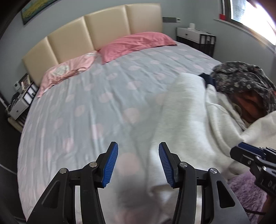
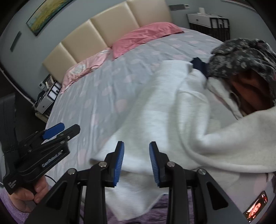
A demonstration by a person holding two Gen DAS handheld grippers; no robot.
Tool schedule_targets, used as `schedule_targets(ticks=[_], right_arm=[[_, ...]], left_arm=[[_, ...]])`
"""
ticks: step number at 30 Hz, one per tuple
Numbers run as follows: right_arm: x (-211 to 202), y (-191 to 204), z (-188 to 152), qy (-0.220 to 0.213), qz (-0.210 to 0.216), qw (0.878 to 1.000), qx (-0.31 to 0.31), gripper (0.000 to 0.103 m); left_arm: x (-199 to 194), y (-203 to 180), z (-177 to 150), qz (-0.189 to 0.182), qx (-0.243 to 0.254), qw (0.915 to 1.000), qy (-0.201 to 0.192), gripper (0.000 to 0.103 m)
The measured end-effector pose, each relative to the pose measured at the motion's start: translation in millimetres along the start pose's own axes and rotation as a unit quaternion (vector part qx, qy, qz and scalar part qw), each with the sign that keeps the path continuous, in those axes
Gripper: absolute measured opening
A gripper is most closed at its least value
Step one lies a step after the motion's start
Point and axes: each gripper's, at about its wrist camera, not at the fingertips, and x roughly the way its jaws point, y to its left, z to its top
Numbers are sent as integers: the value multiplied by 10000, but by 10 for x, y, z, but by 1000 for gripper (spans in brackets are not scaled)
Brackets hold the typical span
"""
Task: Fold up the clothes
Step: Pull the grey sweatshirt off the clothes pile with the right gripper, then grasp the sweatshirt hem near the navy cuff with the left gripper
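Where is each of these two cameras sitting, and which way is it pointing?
Left wrist view: on the left gripper, facing up the bed to the headboard; the right gripper shows beside it.
Right wrist view: on the right gripper, over the white garment; the left gripper and hand show.
Both share bed, garment, headboard.

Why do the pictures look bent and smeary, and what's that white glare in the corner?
Left wrist view: the fisheye lens bows the headboard; the window is blown out white at top right; the white garment smears with motion blur, while the left tongs stay sharp. Right wrist view: the same curved distortion, dark corners, blurred white garment, crisp right tongs.
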Motion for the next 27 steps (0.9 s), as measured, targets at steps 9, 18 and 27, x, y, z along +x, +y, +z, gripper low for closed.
schedule_targets(ticks=[9,18,27], right_arm=[[-87,-843,224,-197,-571,9975,359,52],[316,-1140,192,260,-485,9968,586,53],[380,-1585,-189,220,-208,9823,1848,49]], left_arm=[[326,-598,176,-561,335,9974,302,51],[801,-1191,359,-1039,617,9894,801,51],[1272,-1885,426,-1433,791,9747,1523,53]])
